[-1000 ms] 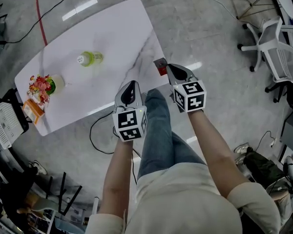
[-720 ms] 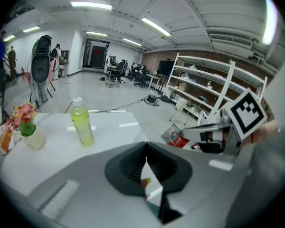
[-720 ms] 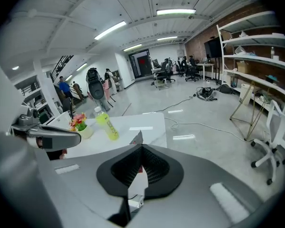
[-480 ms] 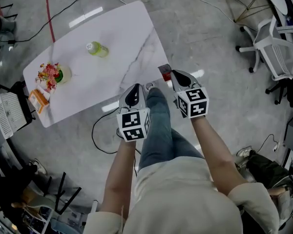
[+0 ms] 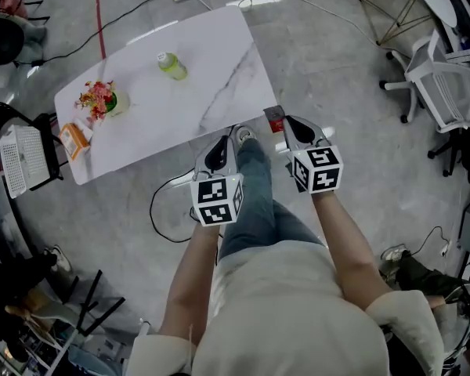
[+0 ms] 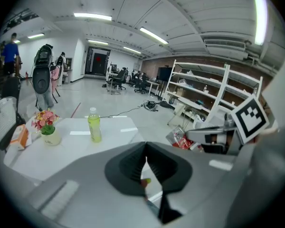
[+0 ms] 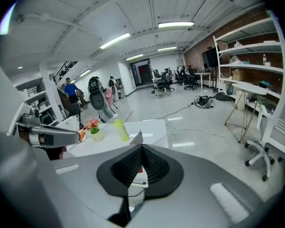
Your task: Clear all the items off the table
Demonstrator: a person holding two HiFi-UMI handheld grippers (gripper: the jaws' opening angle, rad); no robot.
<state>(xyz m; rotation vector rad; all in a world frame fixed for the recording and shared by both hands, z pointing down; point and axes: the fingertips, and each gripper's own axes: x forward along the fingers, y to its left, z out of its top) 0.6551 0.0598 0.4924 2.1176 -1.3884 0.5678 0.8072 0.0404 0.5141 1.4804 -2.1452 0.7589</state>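
Beside table point(image 5: 180, 108) | L claw point(image 5: 221, 141) closed, empty | R claw point(image 5: 288, 122) clamps red packet point(image 6: 179, 137), plain in L gripper view

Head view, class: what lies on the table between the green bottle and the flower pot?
Nothing: the white tabletop between the green bottle and the flower pot is bare, as the head view shows.

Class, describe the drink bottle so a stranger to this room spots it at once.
Look at the white marble table. The bottle stands alone on it, apart from the flower pot and orange carton at one end. It alone is tall, yellow-green and white-capped.
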